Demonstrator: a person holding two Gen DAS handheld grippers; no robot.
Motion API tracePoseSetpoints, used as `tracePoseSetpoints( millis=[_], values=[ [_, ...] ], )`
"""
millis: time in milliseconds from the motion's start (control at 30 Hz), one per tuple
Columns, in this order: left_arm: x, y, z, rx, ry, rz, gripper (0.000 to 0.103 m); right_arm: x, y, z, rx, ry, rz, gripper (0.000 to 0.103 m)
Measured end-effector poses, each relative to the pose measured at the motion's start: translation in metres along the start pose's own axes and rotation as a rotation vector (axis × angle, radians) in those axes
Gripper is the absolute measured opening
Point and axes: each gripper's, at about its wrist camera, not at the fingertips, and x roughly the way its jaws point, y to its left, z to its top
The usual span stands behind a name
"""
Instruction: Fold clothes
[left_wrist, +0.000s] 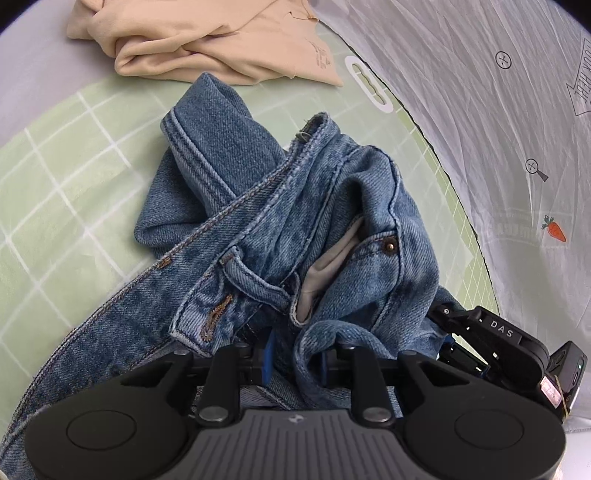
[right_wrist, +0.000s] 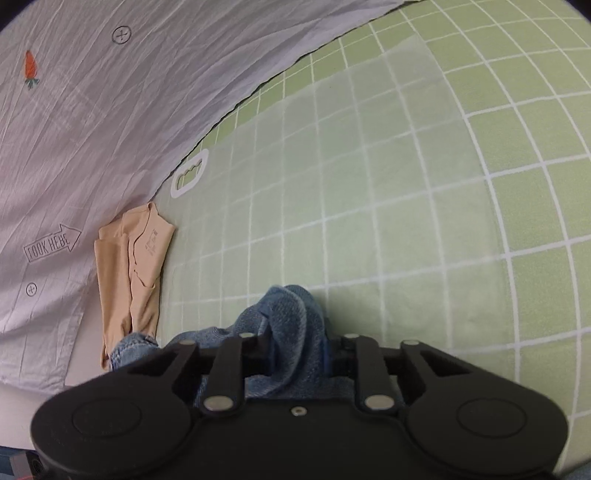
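Left wrist view: crumpled blue jeans (left_wrist: 280, 229) lie on the green checked mat (left_wrist: 55, 177), just in front of a beige garment (left_wrist: 207, 40). My left gripper (left_wrist: 295, 363) has its jaws narrowed onto a denim fold; my right gripper (right_wrist: 295, 354) pinches another bunch. Both bites look shallow, so I judge the heavy denim could slip free when lifted.

I see the blue jeans (left_wrist: 280, 221) crumpled in a heap on the green gridded mat, waistband, belt loop and a pocket rivet facing up. Beyond them the beige garment (left_wrist: 207, 40) lies loosely bunched, its printed label showing.
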Motion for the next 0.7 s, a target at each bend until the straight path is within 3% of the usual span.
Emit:
tracePoseSetpoints(
  millis=[167, 233, 367, 533, 600, 700],
  values=[
    [-0.018, -0.006, -0.008, -0.04, -0.049, -0.064, 0.015, -0.065, 0.022, -0.021, -0.169, -0.203, -0.034, 0.012],
    [-0.023, -0.016, -0.012, -0.015, -0.054, -0.086, 0.015, -0.099, 0.035, -0.034, -0.287, -0.294, -0.082, 0.011],
    [-0.03, -0.035, -0.02, 0.035, -0.062, -0.116, 0.016, -0.133, 0.039, -0.051, -0.459, -0.393, -0.2, 0.011],
    [-0.02, -0.039, -0.014, 0.03, -0.042, -0.075, 0.02, -0.105, -0.01, -0.038, -0.276, -0.251, -0.238, 0.017],
    [-0.021, -0.036, -0.012, 0.027, -0.037, -0.07, 0.023, -0.094, -0.016, -0.039, -0.292, -0.2, -0.264, 0.018],
    [-0.024, -0.035, -0.007, 0.014, -0.026, -0.072, 0.024, -0.09, -0.015, -0.039, -0.32, -0.203, -0.273, 0.023]
  ],
)
